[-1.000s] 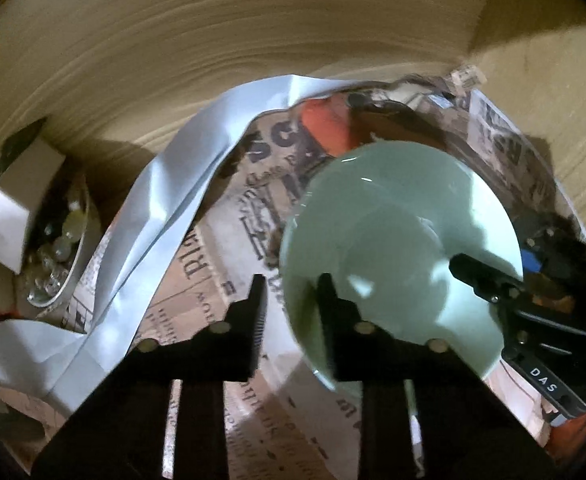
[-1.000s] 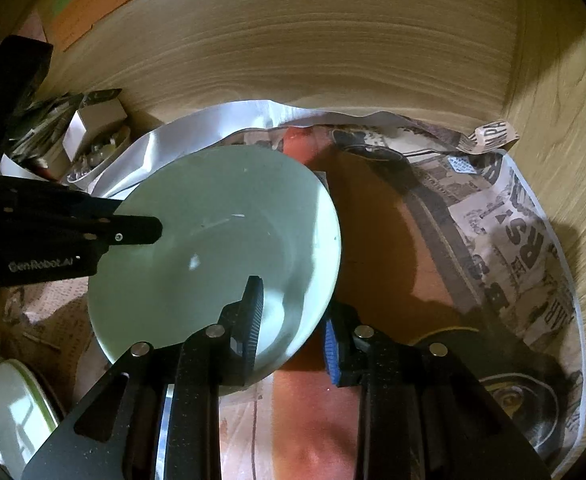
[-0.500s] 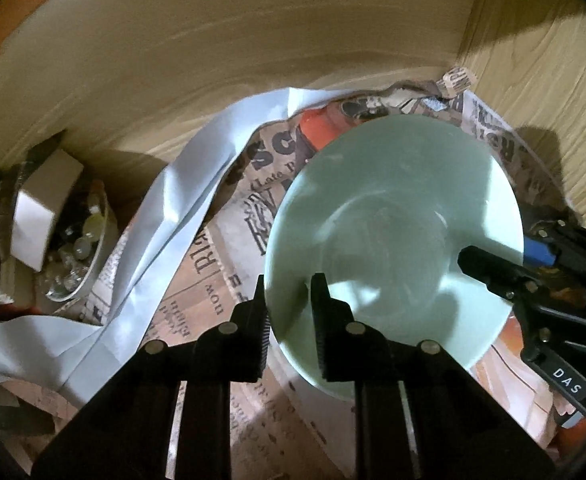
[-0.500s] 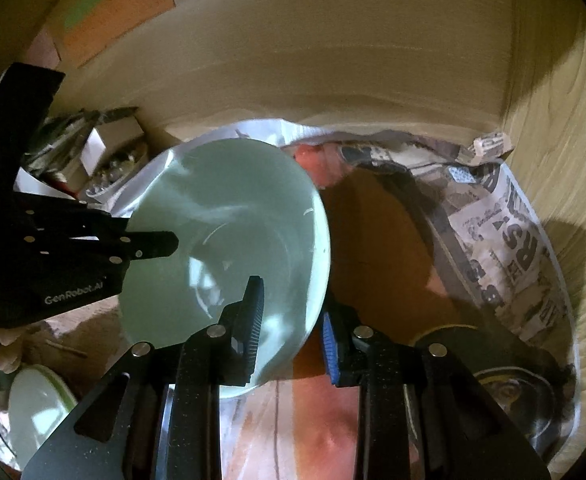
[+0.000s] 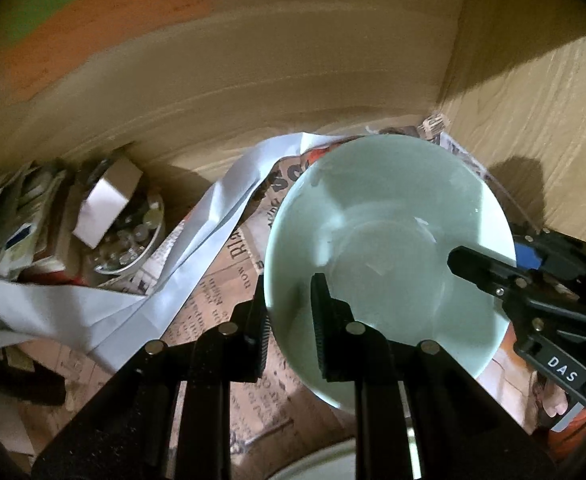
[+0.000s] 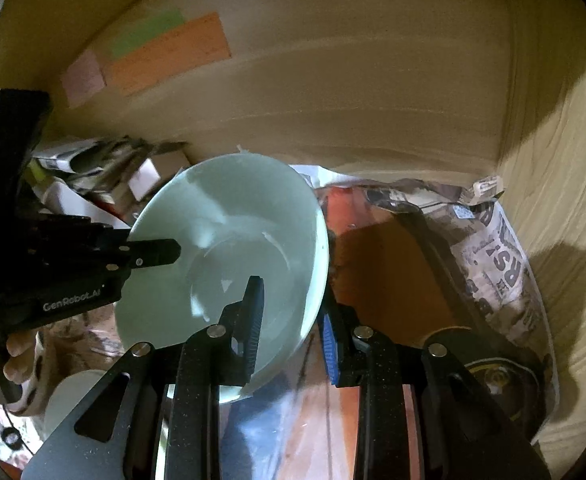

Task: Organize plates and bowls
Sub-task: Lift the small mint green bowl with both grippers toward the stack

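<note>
A pale green bowl (image 5: 389, 248) is held in the air inside a wooden cabinet; it also shows in the right wrist view (image 6: 233, 248). My left gripper (image 5: 291, 320) is shut on the bowl's left rim, one finger inside and one outside. My right gripper (image 6: 291, 324) is shut on the bowl's right rim in the same way. Each gripper shows in the other's view, the right one (image 5: 493, 276) and the left one (image 6: 149, 254). Another light dish (image 5: 321, 464) lies below the bowl, partly hidden.
Newspaper (image 6: 493, 256) and white paper (image 5: 197, 248) line the shelf. A clutter of boxes and a glass dish (image 5: 129, 240) sits at the back left. Wooden walls close the back and the right (image 6: 565, 200). A dark round object (image 6: 501, 380) lies at the right.
Both grippers have lifted the bowl upward and tilted it; the shelf and newspaper have dropped lower in both views, and coloured notes on the back wall have come into sight.
</note>
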